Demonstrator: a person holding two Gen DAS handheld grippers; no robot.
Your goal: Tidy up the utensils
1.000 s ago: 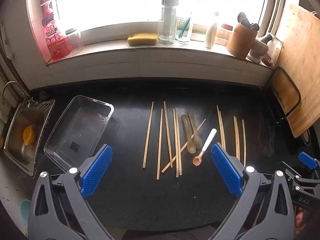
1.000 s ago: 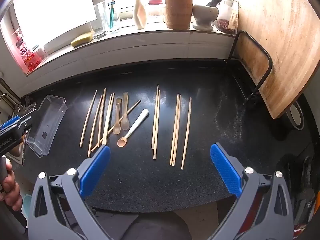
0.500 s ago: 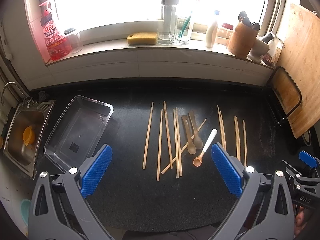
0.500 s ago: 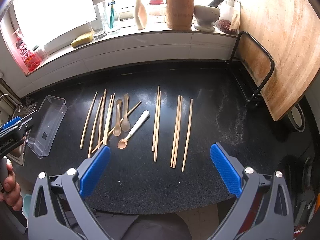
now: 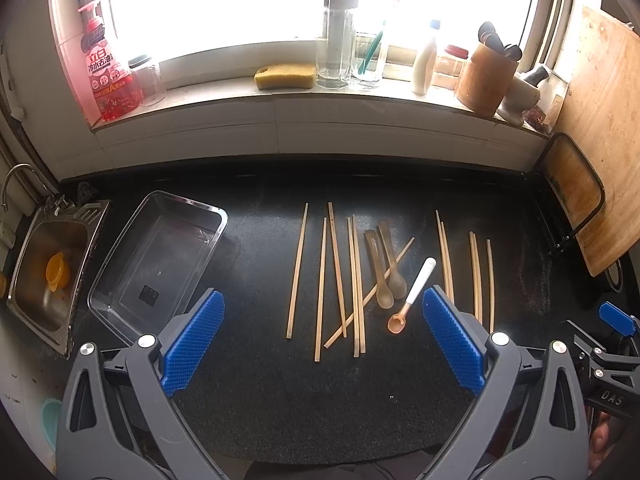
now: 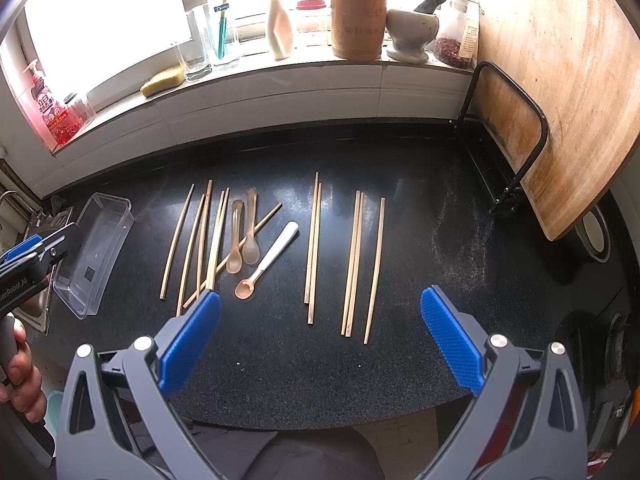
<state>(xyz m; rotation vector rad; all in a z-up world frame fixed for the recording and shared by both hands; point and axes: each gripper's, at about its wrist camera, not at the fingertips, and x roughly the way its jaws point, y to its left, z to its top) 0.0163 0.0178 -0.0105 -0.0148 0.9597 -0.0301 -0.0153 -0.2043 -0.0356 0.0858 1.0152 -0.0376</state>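
Several wooden chopsticks (image 5: 321, 280) (image 6: 312, 248) lie in loose rows on the black counter. Two brown spoons (image 5: 385, 276) (image 6: 242, 236) lie among them, and a white-handled spoon with an orange bowl (image 5: 412, 296) (image 6: 268, 260) lies beside them. A clear plastic tray (image 5: 160, 260) (image 6: 96, 248) sits empty at the left. My left gripper (image 5: 322, 344) is open and empty, above the counter's near edge. My right gripper (image 6: 318, 340) is open and empty, near the right-hand chopsticks.
A steel sink (image 5: 44, 276) with an orange cup lies left of the tray. A large wooden board (image 6: 560, 92) leans on a black rack (image 6: 516, 128) at the right. The windowsill holds a soap bottle (image 5: 106, 72), sponge (image 5: 286, 76), glasses and a wooden utensil holder (image 6: 358, 24).
Both views shifted very slightly; nothing on the counter has moved and both grippers stay open.
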